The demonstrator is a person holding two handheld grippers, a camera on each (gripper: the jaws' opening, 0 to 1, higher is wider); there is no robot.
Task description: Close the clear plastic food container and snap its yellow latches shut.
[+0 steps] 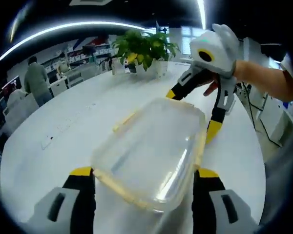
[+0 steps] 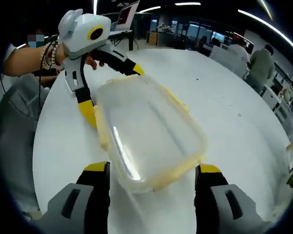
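The clear plastic container (image 1: 151,151) lies on the white table (image 1: 63,126) with its lid resting on top. Yellow latches (image 1: 124,122) run along its long sides. My left gripper (image 1: 144,171) is open, its yellow-tipped jaws spread on either side of the container's near end. Opposite it, my right gripper (image 1: 191,112) is open too, straddling the far end. In the right gripper view the container (image 2: 146,131) sits between my right gripper (image 2: 152,168) and the left gripper (image 2: 112,91), with a yellow latch (image 2: 178,102) along its side.
A potted green plant (image 1: 144,48) stands at the table's far end. A person's arm (image 1: 268,78) holds the right gripper, and the table edge (image 1: 254,161) runs close beside it. People sit at desks (image 1: 36,78) beyond the table.
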